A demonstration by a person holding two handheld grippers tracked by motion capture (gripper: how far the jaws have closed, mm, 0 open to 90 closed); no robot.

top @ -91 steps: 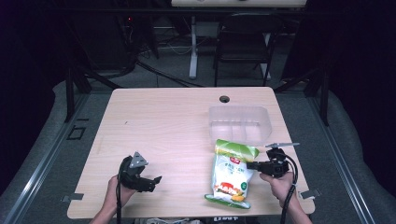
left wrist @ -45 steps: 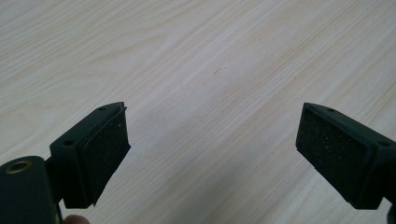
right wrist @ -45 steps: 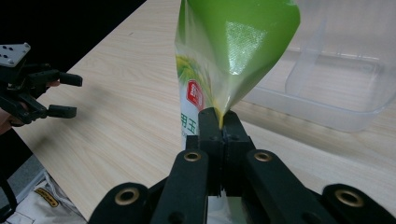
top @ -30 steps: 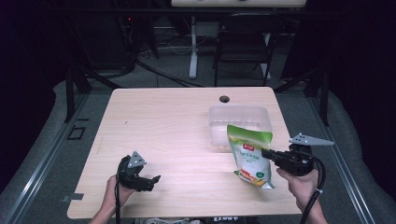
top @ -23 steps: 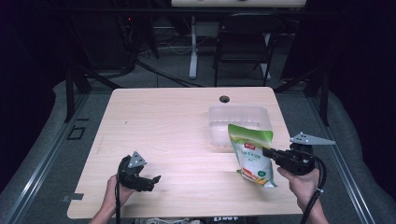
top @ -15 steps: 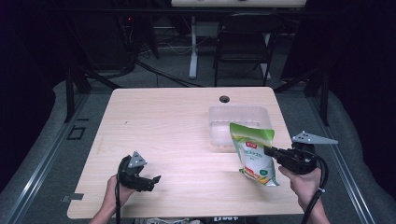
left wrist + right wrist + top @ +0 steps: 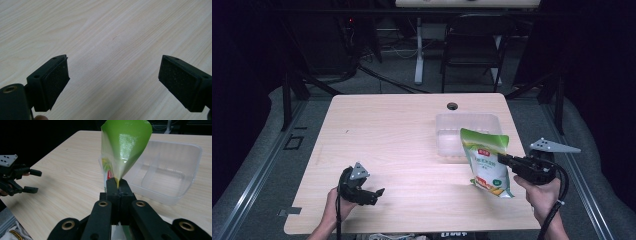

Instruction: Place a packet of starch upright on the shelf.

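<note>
Since the earliest frame the bag (image 7: pixel 486 161) has left the table (image 7: pixel 402 145), where it lay flat near the front edge, and now hangs upright in the air at the near rim of the clear tub (image 7: pixel 468 134), carried by the right gripper (image 7: pixel 505 160); over the last second it has crept slightly rightward. The right jaws are pressed together on the bag's side edge, pinching thin film only, as the right gripper view confirms (image 7: pixel 117 185). The left gripper (image 7: pixel 380 192) rests at the front left with its jaws wide apart and nothing between them, well apart from the bag. Judged step: placing the bag in the tub. To do it well, the bag's bottom should clear the near wall before it is lowered, and the jaws should part only once the bag is inside. The grip is narrow, so a swing could twist the film loose. The tub's near wall is partly hidden behind the bag, its inner divider is faint, and the bag's print cannot be read.
</note>
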